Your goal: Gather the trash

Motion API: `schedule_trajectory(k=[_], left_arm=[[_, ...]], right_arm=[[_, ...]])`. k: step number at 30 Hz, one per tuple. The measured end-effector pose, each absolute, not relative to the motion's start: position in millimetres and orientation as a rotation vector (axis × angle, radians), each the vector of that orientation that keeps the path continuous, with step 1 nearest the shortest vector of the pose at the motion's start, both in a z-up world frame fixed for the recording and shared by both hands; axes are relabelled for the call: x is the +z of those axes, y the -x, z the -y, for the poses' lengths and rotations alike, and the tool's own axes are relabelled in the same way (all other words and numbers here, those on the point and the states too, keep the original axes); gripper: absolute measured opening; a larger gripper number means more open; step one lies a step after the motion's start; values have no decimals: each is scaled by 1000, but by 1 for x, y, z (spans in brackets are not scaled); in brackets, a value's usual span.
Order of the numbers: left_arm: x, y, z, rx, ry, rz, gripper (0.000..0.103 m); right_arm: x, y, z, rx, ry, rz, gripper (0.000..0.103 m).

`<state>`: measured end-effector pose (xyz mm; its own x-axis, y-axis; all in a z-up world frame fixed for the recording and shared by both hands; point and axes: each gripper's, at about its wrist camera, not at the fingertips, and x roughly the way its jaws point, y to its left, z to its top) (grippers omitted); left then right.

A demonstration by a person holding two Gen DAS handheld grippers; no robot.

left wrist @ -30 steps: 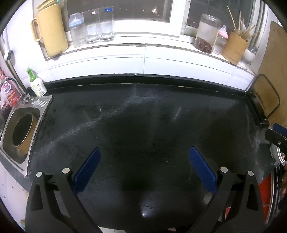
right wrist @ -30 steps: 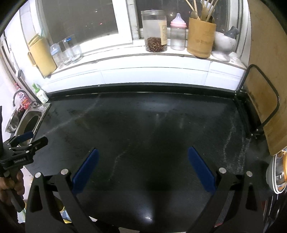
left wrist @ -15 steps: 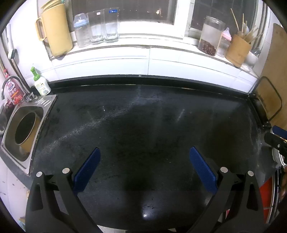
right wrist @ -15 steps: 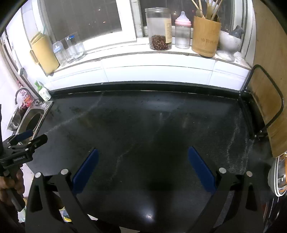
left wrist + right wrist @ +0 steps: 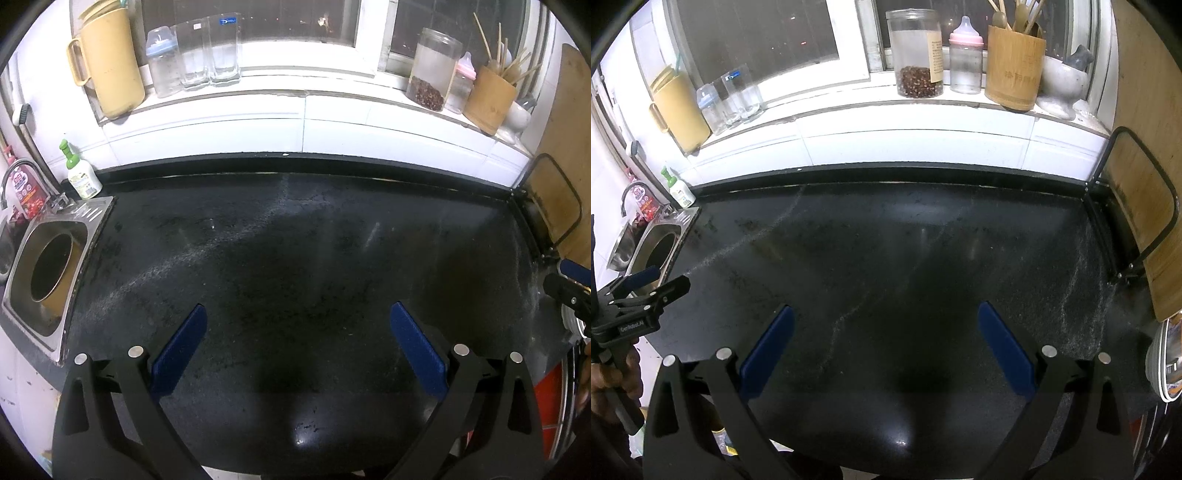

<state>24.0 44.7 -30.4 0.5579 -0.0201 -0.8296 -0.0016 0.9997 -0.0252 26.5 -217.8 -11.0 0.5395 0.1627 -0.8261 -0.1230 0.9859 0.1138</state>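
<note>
I held the left gripper (image 5: 295, 341) and right gripper (image 5: 884, 339) over the black countertop (image 5: 295, 240), both with jaws wide apart and empty. No trash showed on it, so bearing and axis were undeterminable. The left gripper sat nearer the sink (image 5: 51, 269).

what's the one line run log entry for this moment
left tongs: open, empty | right tongs: open, empty | both: over black counter | trash: none in view

Each hand-held gripper has black forked arms with round silver screws and flat blue pads (image 5: 417, 347). At the right view's lower left, the left hand-held gripper (image 5: 646, 284) bears white lettering.
</note>
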Motion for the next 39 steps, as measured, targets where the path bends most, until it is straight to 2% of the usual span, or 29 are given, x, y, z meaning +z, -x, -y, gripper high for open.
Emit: schedule_trajectory(k=[39], left_arm=[[-38, -35, -47, 25, 26, -986, 96]], right_arm=[[-14, -43, 210, 192, -38, -998, 96]])
